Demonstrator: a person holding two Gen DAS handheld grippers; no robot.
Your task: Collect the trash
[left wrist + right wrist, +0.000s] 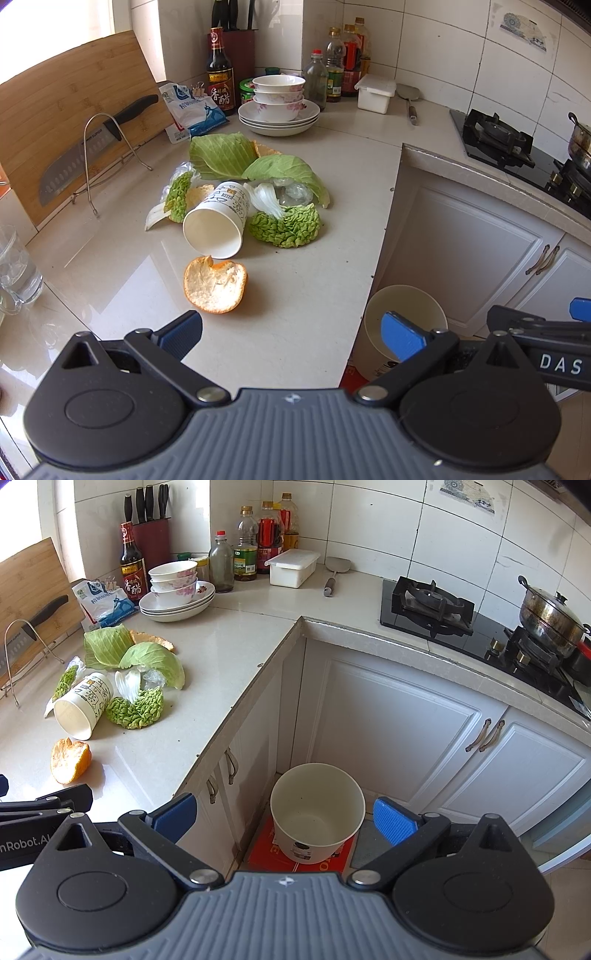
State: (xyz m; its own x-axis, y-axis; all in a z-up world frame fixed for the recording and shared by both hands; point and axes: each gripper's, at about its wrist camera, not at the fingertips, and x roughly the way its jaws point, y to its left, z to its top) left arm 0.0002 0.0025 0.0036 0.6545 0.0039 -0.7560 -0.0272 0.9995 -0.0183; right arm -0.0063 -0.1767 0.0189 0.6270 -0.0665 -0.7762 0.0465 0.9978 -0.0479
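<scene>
Trash lies in a heap on the white counter (303,295): an orange peel (215,284) nearest me, a tipped paper cup (216,223), wrinkled green leaves (286,229), cabbage leaves (221,155) and clear plastic wrap (295,192). The same heap shows in the right wrist view, with the peel (70,760) and the cup (83,705). A white bin (317,808) stands empty on the floor in the cabinet corner. My left gripper (291,334) is open and empty, just short of the peel. My right gripper (286,818) is open and empty above the bin.
A knife (88,147) rests on a wire rack against a cutting board (66,107). Stacked bowls and plates (279,107), bottles (221,74) and a white box (375,92) line the back. A glass (16,266) stands left. A gas stove with a pot (550,616) is right.
</scene>
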